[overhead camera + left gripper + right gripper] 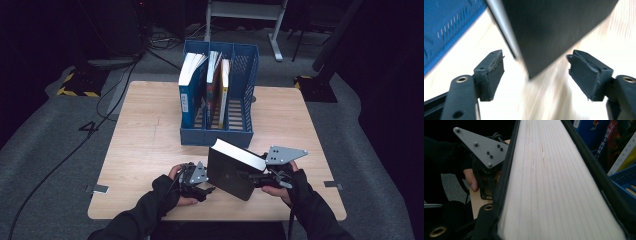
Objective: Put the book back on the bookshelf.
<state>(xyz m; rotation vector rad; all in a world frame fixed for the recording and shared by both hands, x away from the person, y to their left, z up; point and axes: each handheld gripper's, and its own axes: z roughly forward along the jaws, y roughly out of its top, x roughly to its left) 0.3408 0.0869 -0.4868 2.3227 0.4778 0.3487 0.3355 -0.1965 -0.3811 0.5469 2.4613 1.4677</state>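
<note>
A black hardcover book (227, 172) is held tilted above the wooden table's (145, 145) front edge, its white page edge up. My right gripper (254, 178) is shut on the book's right side; in the right gripper view the page block (554, 182) runs between its jaws. My left gripper (209, 190) stands open just left of the book's lower corner. In the left gripper view that corner (534, 67) hangs between the two pads (495, 72) without touching either. The left gripper's grey plate (484, 147) shows beyond the book.
A blue file rack (217, 136) stands mid-table just behind the book, with three upright books (189, 95) in its left and middle slots; its right slot (244, 100) holds none. The rack's wall (444, 30) lies close on the left. Cables and a desk frame (245, 10) lie on the floor beyond.
</note>
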